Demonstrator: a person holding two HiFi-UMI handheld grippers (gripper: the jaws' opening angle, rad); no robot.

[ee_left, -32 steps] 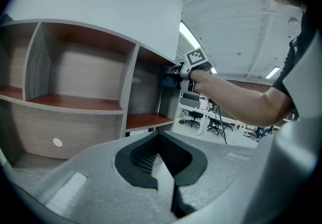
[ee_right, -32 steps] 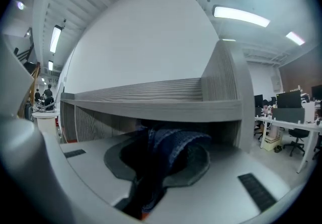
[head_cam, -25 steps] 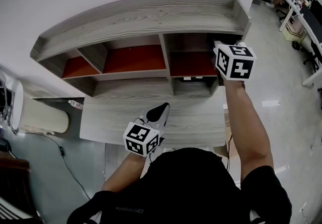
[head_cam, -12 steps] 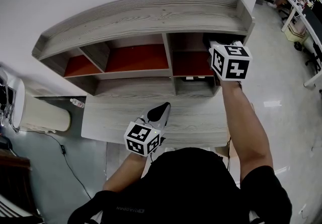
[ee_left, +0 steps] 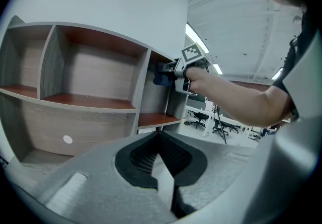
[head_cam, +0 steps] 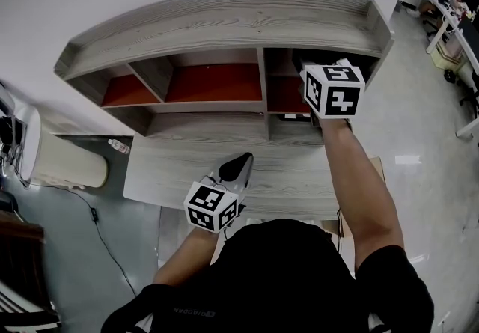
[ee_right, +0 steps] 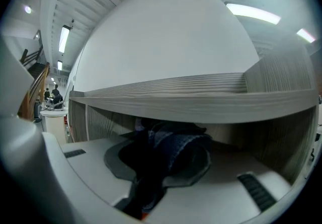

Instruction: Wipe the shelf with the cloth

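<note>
We have the right gripper (ee_right: 160,170) clamped on the dark blue cloth (ee_right: 178,147) in the compartment of the shelf (head_cam: 224,25) at 1 o'clock. The left gripper (head_cam: 236,165) hangs at 6 o'clock, jaws together and empty. Bunched so tightly, the cloth could let bare jaw tips scrape the shelf.

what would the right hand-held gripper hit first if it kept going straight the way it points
Probably the back panel of the top right compartment; the blue cloth clamped in the right hand-held gripper would touch it first. Depth is unclear.
</note>
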